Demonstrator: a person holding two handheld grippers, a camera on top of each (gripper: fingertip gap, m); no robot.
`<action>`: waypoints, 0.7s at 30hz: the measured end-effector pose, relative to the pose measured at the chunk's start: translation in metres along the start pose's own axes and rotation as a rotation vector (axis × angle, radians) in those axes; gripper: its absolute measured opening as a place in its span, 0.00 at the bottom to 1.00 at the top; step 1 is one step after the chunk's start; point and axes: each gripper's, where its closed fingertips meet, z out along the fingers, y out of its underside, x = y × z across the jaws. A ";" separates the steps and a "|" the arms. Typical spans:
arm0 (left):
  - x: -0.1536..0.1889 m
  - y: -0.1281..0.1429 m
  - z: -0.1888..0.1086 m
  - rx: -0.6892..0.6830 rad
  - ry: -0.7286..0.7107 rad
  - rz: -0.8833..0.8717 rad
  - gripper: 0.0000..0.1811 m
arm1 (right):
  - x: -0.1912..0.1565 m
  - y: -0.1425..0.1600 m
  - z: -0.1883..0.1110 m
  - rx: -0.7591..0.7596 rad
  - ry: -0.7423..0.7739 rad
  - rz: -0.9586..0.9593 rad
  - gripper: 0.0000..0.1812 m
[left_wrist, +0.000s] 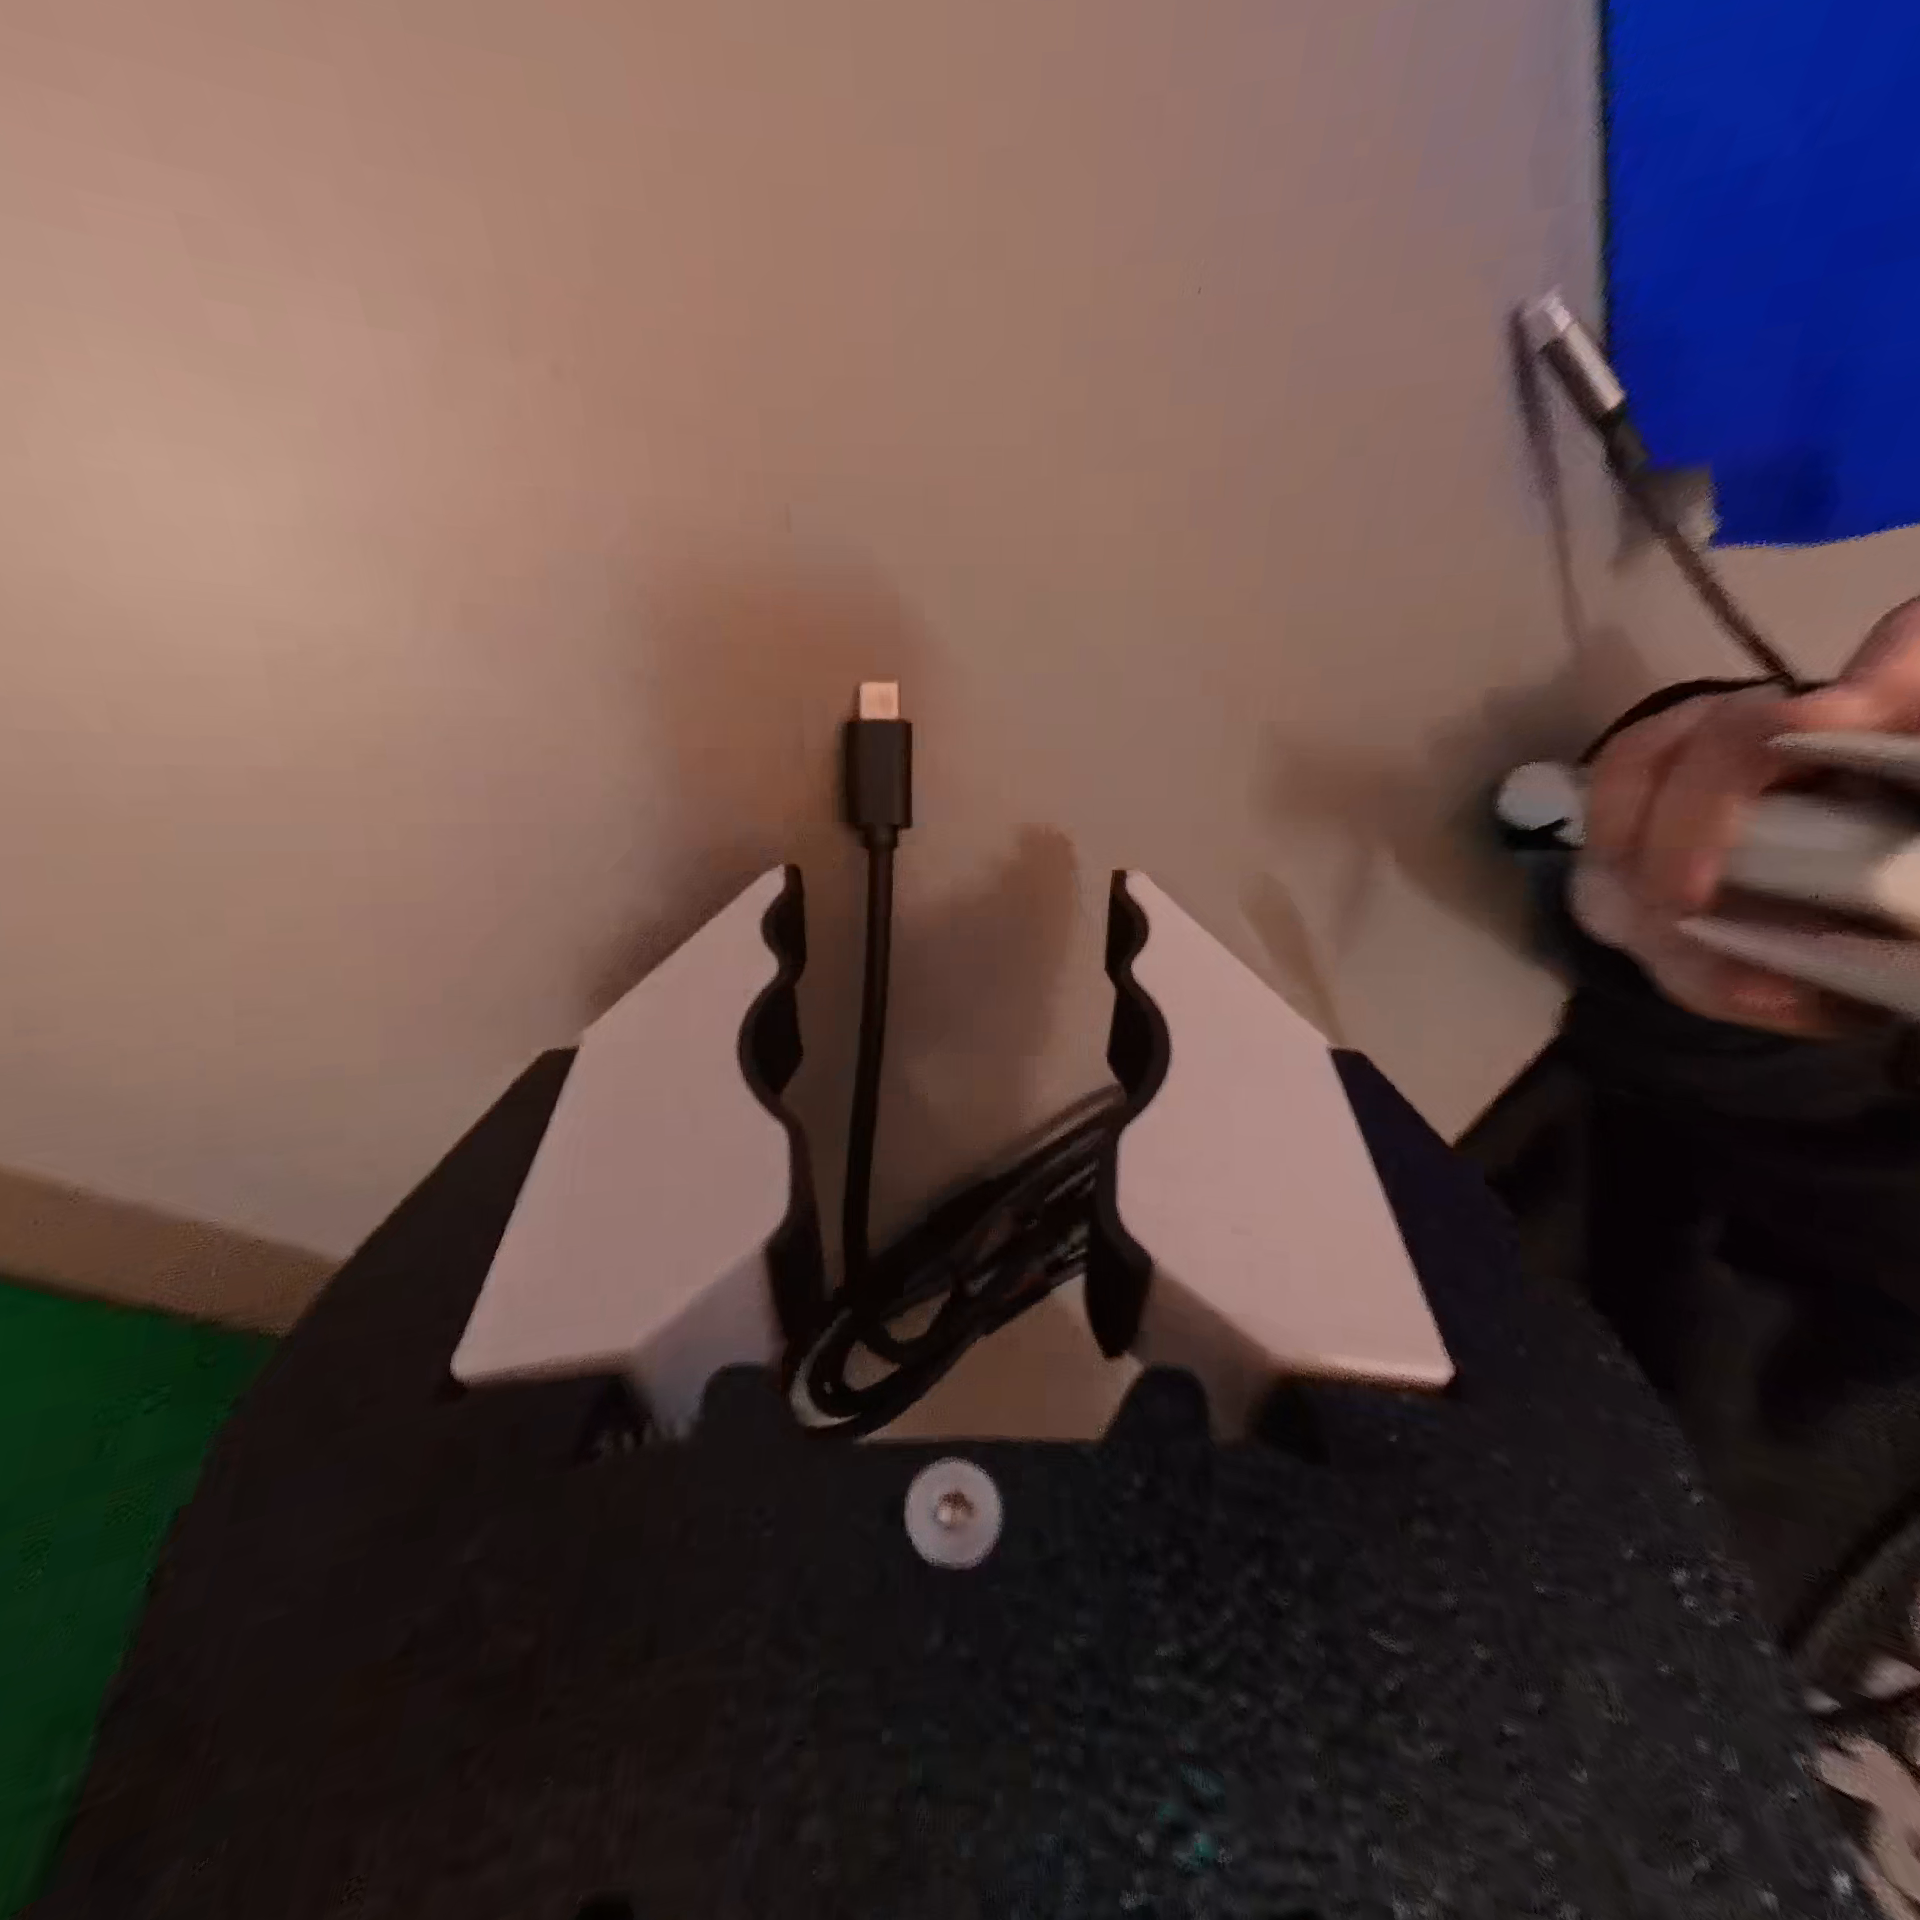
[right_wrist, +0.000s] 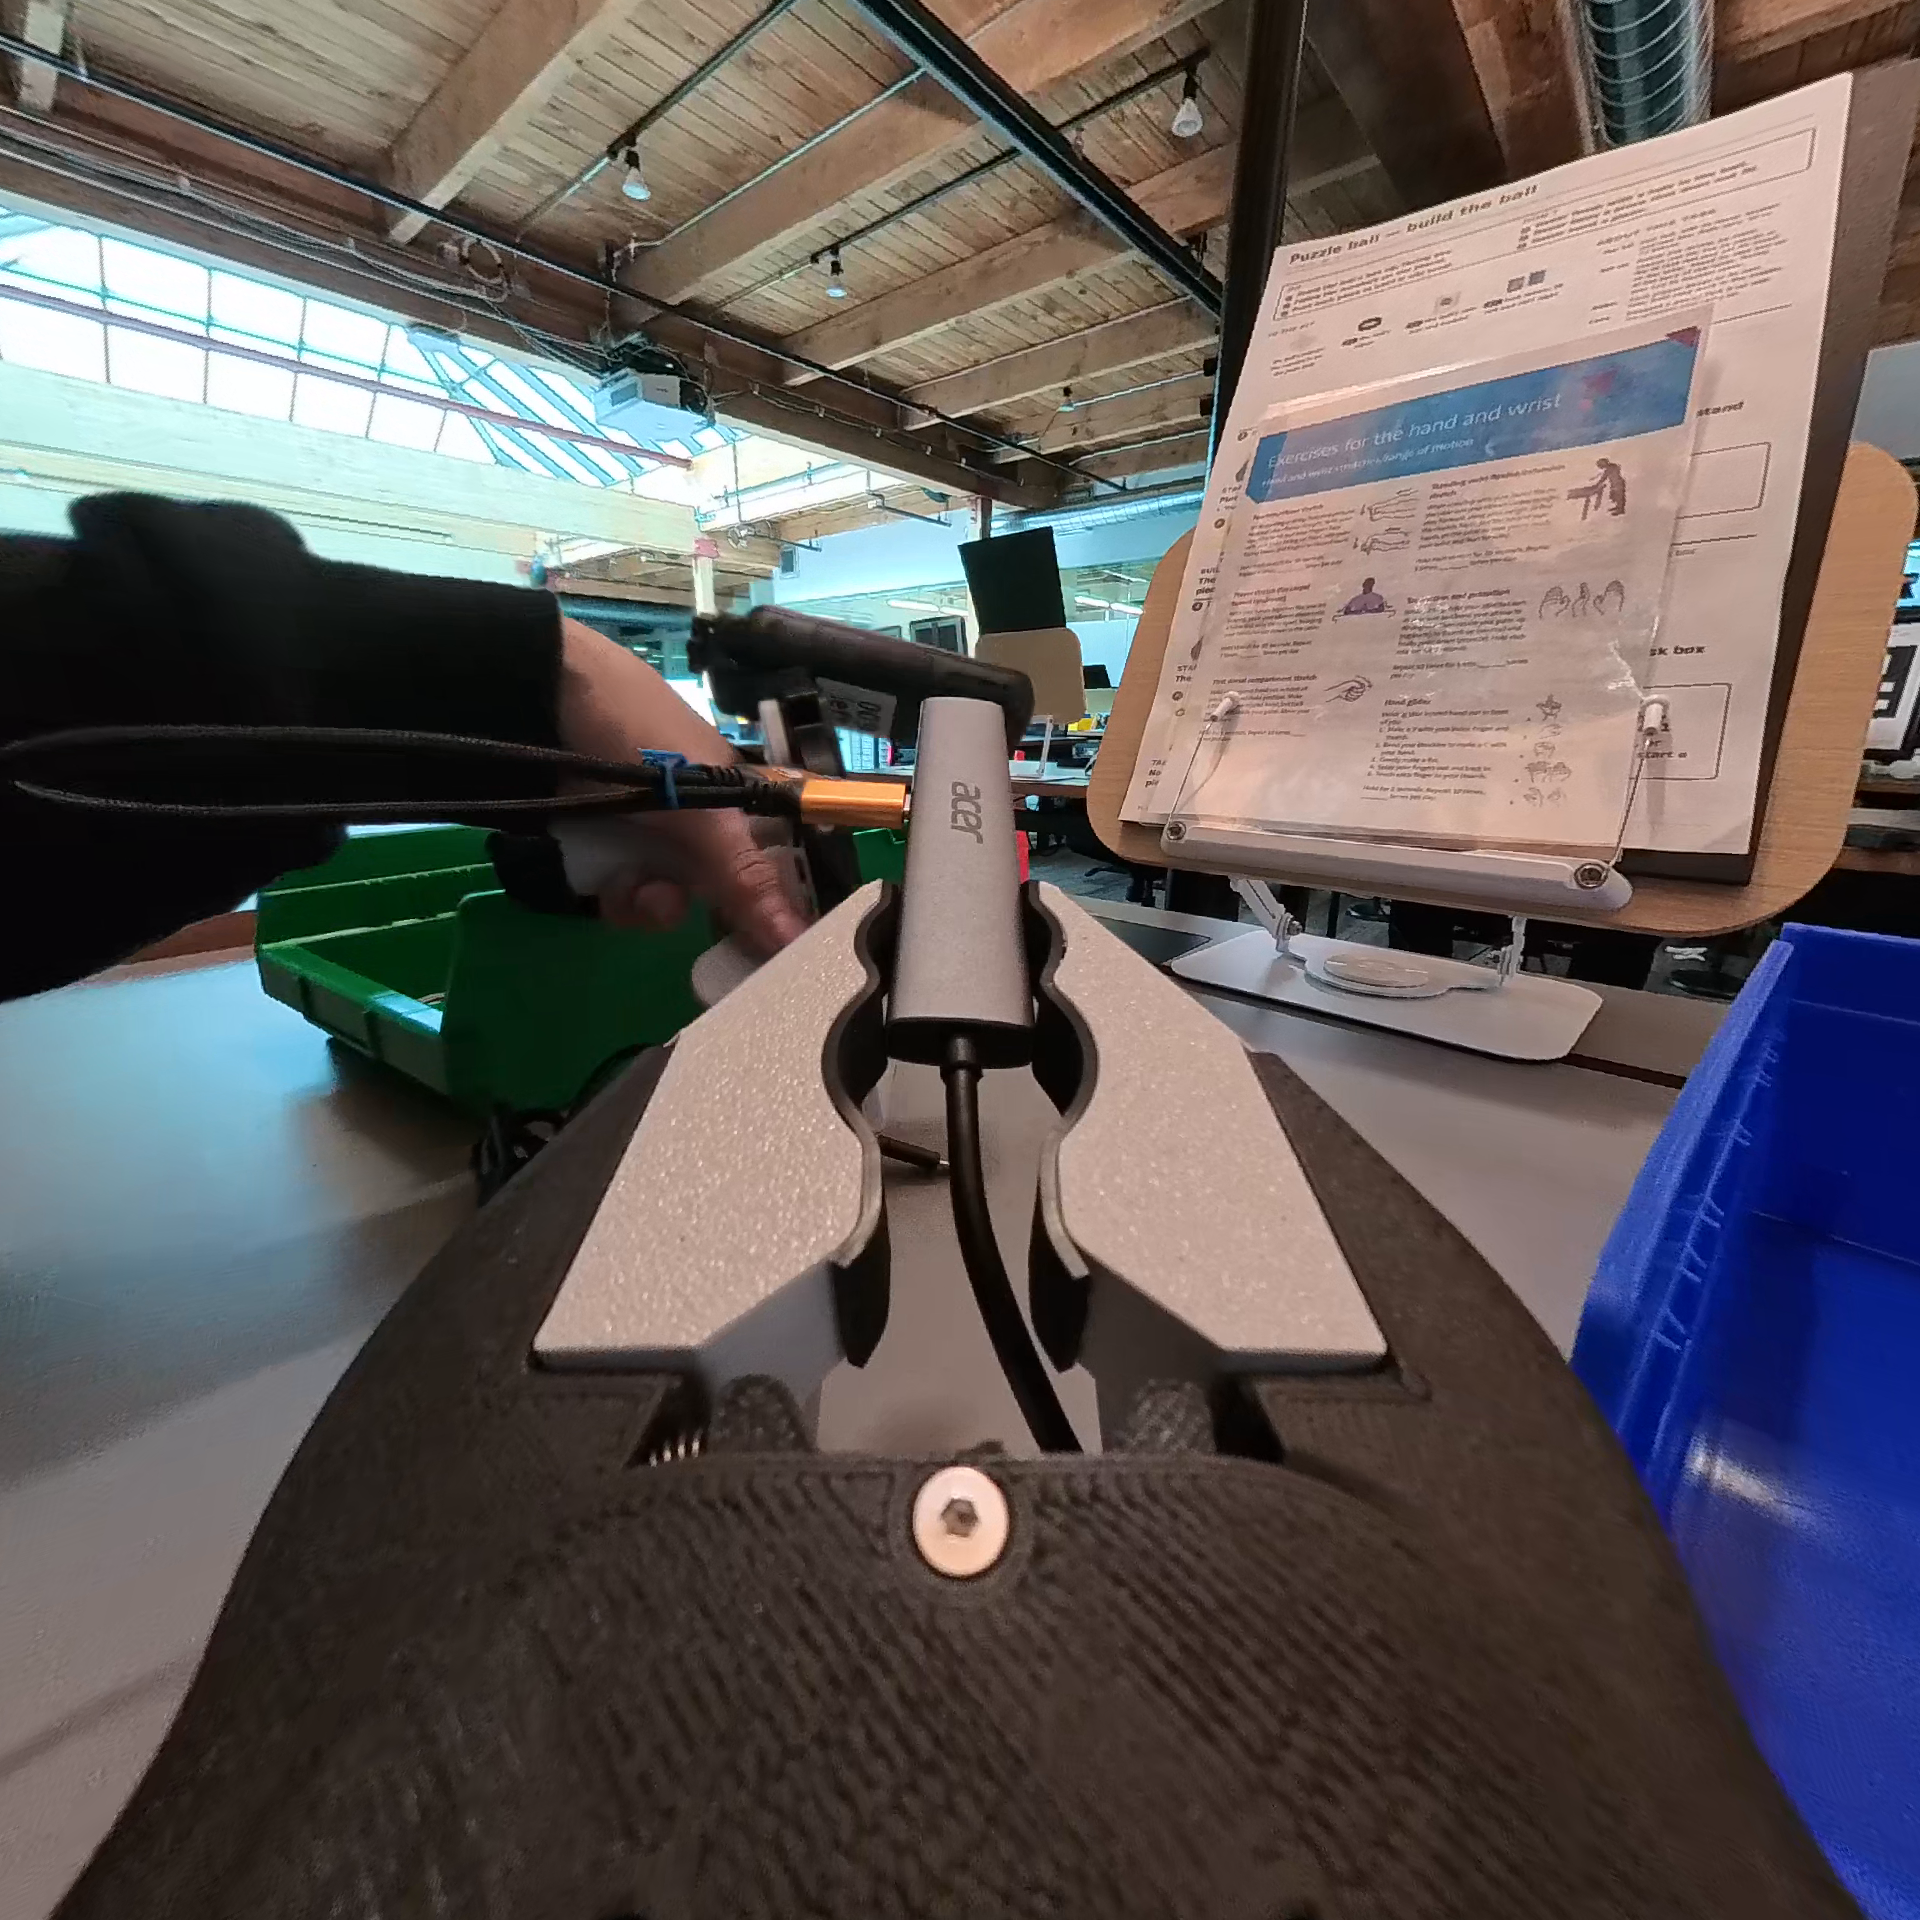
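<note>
Twin handheld grippers, black and grey

Each gripper (left_wrist: 945, 883) (right_wrist: 958, 904) is showing pale wedge fingers (right_wrist: 727, 1164) with wavy black pads, a textured black body, one silver screw (right_wrist: 959, 1522); a black sleeve (right_wrist: 260, 675) is covering the arm

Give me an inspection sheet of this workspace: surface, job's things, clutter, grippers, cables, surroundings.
Surface: grey table, bare between the bins.
Job's things: grey hub, upright in the right gripper; black cable, coiled, plug pointing forward.
Clutter: green bin on the left, blue bin on the right.
Grippers: right gripper closed on the hub; left gripper with jaws apart, the black cable lying between them.
Cables: braided cable with an orange plug at the hub's side; the hub's own lead runs back between the fingers.
Surroundings: document stand holding printed sheets; wooden beam ceiling.
</note>
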 end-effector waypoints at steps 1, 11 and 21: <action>0.001 -0.001 0.001 -0.005 0.034 -0.031 0.30 | 0.000 0.000 0.000 0.001 -0.001 0.001 0.12; -0.003 -0.009 0.016 0.041 0.083 -0.073 0.13 | 0.002 -0.001 0.000 0.005 -0.004 0.019 0.12; 0.003 -0.015 0.012 0.287 -0.092 0.211 0.06 | 0.002 -0.001 -0.001 0.006 0.000 0.017 0.12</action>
